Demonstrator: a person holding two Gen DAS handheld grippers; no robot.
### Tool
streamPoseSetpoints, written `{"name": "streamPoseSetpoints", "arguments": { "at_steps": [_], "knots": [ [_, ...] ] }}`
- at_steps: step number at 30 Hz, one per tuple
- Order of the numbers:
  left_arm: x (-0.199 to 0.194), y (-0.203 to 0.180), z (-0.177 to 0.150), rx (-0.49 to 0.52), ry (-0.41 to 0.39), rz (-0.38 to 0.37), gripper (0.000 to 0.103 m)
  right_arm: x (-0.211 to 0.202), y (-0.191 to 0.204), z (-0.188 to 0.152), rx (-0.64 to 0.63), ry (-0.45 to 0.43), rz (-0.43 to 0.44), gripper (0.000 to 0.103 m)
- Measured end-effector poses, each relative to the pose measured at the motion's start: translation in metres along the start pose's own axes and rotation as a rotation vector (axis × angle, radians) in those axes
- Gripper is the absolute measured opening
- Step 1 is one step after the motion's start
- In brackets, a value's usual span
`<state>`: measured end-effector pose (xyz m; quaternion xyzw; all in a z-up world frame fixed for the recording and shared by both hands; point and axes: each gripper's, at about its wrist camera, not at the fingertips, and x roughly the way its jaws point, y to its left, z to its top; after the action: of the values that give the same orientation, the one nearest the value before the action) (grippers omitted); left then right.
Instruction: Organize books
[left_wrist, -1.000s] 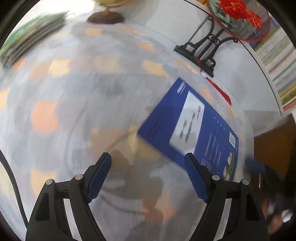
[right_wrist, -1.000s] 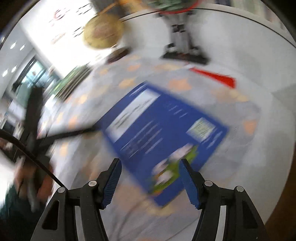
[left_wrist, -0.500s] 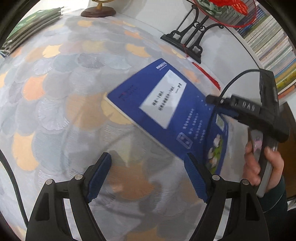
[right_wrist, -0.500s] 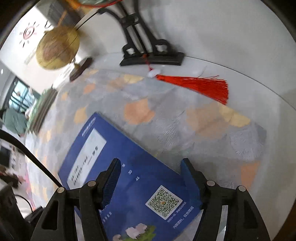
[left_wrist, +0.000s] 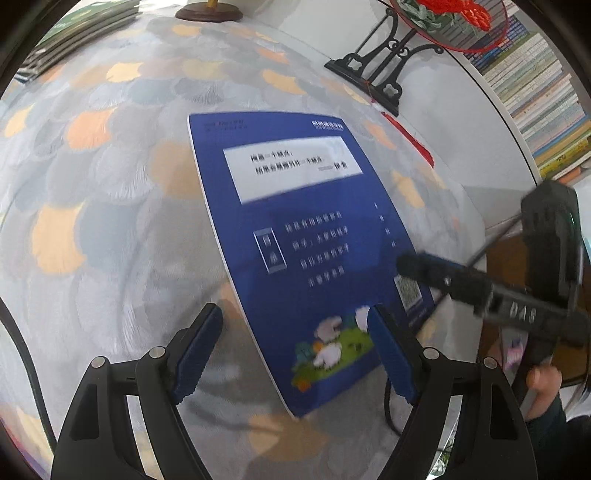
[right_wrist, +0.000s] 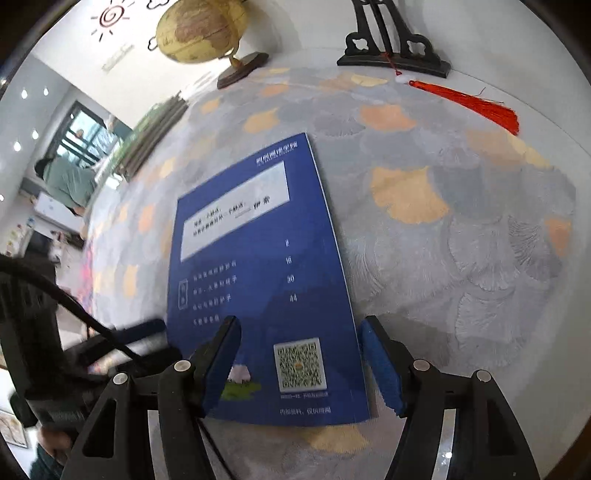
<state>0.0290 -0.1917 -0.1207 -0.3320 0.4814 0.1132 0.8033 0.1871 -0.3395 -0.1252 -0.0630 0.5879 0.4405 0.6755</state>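
Observation:
A thin blue book (left_wrist: 306, 236) lies flat on the patterned tablecloth (left_wrist: 103, 192), back cover up, with a white text box and a QR code. My left gripper (left_wrist: 295, 354) is open over the book's near corner. My right gripper (right_wrist: 299, 365) is open and straddles the book's (right_wrist: 258, 258) near edge by the QR code; it also shows at the right of the left wrist view (left_wrist: 461, 284). A stack of green books (left_wrist: 85, 18) lies at the far left edge of the table.
A globe (right_wrist: 203, 29) on a wooden base stands at the back. A black ornament stand (left_wrist: 376, 74) with a red tassel (right_wrist: 465, 99) sits at the back right. Shelves of books (left_wrist: 539, 85) line the right wall. The table edge runs close behind the stand.
Both grippers have closed in on the blue book, and it now sits between each pair of open fingers. The right gripper has swung to the book's near edge.

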Motion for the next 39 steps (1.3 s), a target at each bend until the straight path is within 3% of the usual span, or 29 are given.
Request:
{"name": "streamPoseSetpoints", "arguments": {
  "at_steps": [14, 22, 27, 31, 39],
  "knots": [
    [-0.002, -0.017, -0.028, -0.001, 0.002, -0.019, 0.081, 0.001, 0.005, 0.001, -0.017, 0.006, 0.057, 0.082],
    [-0.007, -0.019, -0.037, -0.033, 0.012, -0.029, 0.081, 0.0, 0.003, 0.001, -0.033, 0.017, 0.101, 0.082],
    [-0.004, -0.021, -0.038, -0.028, 0.014, -0.025, 0.081, -0.001, -0.011, 0.003, 0.052, 0.016, 0.189, 0.082],
    [-0.005, -0.02, -0.036, -0.042, 0.022, -0.04, 0.081, -0.003, -0.009, 0.004, 0.048, 0.021, 0.171, 0.076],
    [-0.002, -0.024, -0.039, -0.054, 0.025, -0.028, 0.083, 0.0, -0.005, 0.005, 0.022, 0.034, 0.153, 0.077]
  ]
}}
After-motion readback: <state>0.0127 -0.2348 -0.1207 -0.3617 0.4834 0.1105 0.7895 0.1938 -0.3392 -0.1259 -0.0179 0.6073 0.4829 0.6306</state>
